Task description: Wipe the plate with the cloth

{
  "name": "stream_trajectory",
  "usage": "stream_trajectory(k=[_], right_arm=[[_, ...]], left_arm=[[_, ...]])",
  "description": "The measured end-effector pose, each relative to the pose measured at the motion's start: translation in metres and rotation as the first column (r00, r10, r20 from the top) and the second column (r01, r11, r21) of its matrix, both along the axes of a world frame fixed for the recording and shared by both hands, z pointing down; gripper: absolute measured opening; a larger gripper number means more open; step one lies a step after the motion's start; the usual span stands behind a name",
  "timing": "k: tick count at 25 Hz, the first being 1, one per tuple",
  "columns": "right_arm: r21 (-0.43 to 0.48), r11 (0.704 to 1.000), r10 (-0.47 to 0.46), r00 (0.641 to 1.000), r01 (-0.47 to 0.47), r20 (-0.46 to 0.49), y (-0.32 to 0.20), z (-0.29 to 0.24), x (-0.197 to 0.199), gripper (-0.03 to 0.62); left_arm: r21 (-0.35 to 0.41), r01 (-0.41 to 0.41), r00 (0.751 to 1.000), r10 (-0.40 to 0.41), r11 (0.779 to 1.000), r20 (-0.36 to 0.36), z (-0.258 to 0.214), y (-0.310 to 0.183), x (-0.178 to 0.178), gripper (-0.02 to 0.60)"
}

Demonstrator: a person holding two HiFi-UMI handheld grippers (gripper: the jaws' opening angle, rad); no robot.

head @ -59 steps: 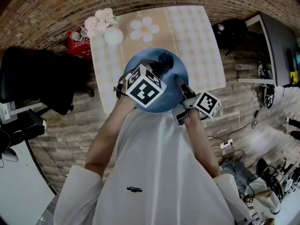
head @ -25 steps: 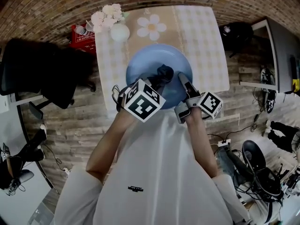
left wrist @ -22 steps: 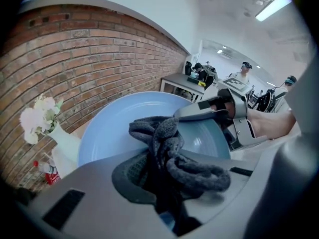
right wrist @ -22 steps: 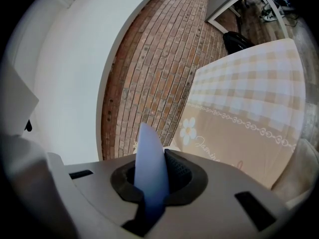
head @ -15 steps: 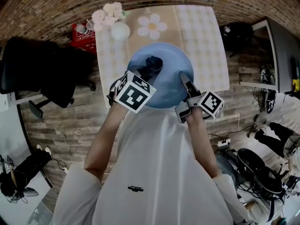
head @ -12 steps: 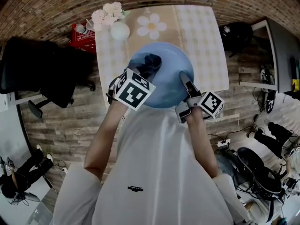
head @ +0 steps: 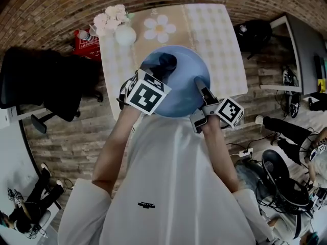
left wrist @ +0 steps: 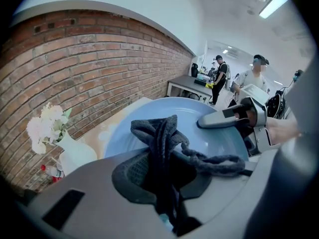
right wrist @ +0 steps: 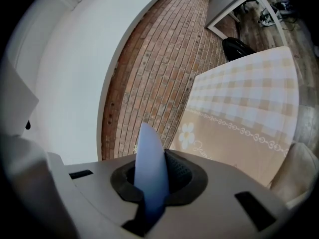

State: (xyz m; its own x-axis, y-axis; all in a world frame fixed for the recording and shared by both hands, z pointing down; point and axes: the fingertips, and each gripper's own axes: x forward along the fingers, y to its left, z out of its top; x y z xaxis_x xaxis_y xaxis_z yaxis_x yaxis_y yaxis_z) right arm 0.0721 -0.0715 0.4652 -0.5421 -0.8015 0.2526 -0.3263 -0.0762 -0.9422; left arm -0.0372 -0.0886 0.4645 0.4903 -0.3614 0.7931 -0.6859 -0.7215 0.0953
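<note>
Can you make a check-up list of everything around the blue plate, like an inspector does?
Surface: table with a checked cover and a daisy print.
Job's things: blue plate held by its rim; dark cloth on it.
Clutter: white vase of flowers at the table's far corner.
Grippers: left gripper shut on the cloth; right gripper shut on the plate's rim.
Cables: power strip on the floor, right.
Surroundings: brick wall, black chair, people far off.

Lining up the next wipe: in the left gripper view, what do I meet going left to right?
White vase of flowers → dark cloth → right gripper, clamped on the blue plate. That plate spans much of the width, so it has no place in the order.
</note>
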Motion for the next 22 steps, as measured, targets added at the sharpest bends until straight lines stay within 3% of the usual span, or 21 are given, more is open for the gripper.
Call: stream_trajectory(k=[14, 22], right_arm=[[-0.027, 0.999, 0.024, 0.999, -0.025, -0.044, -0.001, 0.010, 0.011, 0.058], [-0.016, 0.998, 0.064, 0.995, -0.065, -0.079, -0.005, 0.009, 0.024, 0.058]], left_arm=[[-0.038, -0.116, 0.991, 0.113, 0.992, -0.072, 0.001, 0.036, 0.062, 0.061], [-0.027, -0.092, 0.991, 0.088, 0.995, -0.102, -0.002, 0.035, 0.062, 0.061]])
